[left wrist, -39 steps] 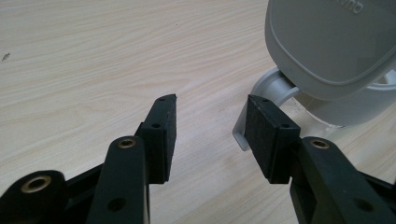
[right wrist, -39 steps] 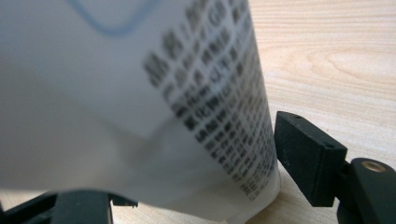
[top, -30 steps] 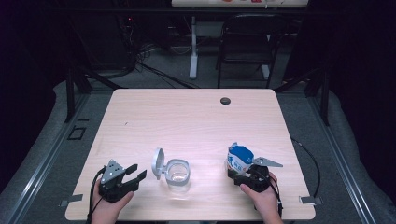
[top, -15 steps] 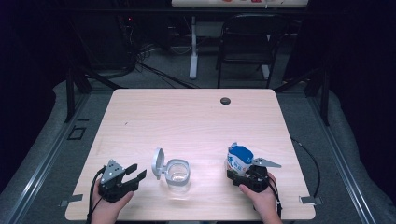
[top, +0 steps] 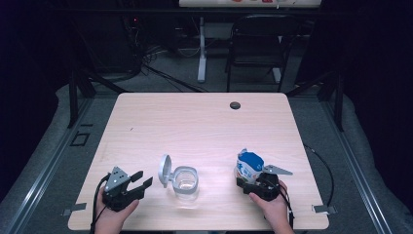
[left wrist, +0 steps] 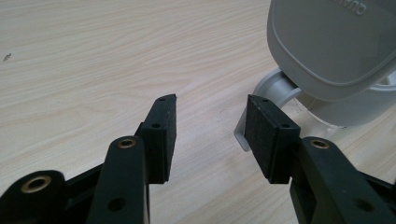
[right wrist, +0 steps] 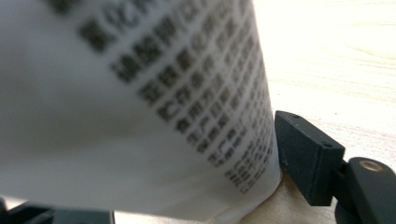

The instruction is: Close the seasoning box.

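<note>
A clear plastic container [top: 185, 182] stands near the table's front edge with its grey flip lid [top: 164, 170] swung up on the left. My left gripper [top: 141, 179] rests just left of it, open, with bare table between its jaws. In the left gripper view the left gripper [left wrist: 210, 123] points at the lid [left wrist: 327, 42] and its hinge. A white carton with a blue top [top: 250, 165] stands at the front right. My right gripper [top: 248, 182] is shut on its lower part. In the right gripper view the printed carton [right wrist: 140, 93] is blurred and one pad [right wrist: 303, 154] presses its side.
The light wooden table [top: 195, 126] has a small black grommet [top: 235, 105] near its far edge. Behind the table stand a dark chair [top: 258, 44] and a white desk leg [top: 201, 53], with cables on the floor. A cable trails from each gripper.
</note>
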Demonstrator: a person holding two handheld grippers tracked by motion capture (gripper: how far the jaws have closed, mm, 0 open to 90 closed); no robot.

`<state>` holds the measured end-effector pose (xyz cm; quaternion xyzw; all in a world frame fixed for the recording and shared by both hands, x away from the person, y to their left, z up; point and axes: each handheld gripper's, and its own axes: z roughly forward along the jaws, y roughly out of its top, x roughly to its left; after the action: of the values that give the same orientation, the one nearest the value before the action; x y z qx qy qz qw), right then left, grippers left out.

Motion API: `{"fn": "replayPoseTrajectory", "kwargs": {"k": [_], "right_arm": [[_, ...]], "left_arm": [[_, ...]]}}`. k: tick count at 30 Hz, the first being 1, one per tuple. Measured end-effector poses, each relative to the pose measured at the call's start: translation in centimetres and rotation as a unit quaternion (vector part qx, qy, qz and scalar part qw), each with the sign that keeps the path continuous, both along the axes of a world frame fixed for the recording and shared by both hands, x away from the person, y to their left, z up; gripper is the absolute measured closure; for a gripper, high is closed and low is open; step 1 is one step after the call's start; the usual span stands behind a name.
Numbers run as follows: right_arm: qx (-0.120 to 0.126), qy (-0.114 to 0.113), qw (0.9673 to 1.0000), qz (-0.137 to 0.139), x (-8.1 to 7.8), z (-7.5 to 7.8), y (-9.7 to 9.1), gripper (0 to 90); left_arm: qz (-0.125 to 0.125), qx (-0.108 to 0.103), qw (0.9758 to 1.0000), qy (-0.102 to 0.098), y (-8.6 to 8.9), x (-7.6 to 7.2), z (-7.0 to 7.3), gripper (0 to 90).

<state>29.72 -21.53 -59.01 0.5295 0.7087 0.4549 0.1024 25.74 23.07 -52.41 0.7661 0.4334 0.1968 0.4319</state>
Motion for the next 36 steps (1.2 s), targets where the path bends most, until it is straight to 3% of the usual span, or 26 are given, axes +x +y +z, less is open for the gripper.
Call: {"fn": "replayPoseTrajectory", "kwargs": {"k": [15,19,36], "right_arm": [[-0.005,-0.004,0.9999,0.009,-0.03,-0.05,0.07,35.2],[-0.018,-0.004,0.9998,0.003,-0.10,-0.02,0.14,35.2],[-0.015,-0.005,0.9998,0.010,-0.07,0.05,0.10,39.1]], "left_arm": [[0.001,-0.003,1.0000,-0.003,0.07,0.04,-0.01,54.6],[0.001,-0.003,1.0000,-0.003,0.09,0.07,-0.01,54.6],[0.001,-0.003,1.0000,-0.004,-0.03,0.07,-0.10,54.6]]}}
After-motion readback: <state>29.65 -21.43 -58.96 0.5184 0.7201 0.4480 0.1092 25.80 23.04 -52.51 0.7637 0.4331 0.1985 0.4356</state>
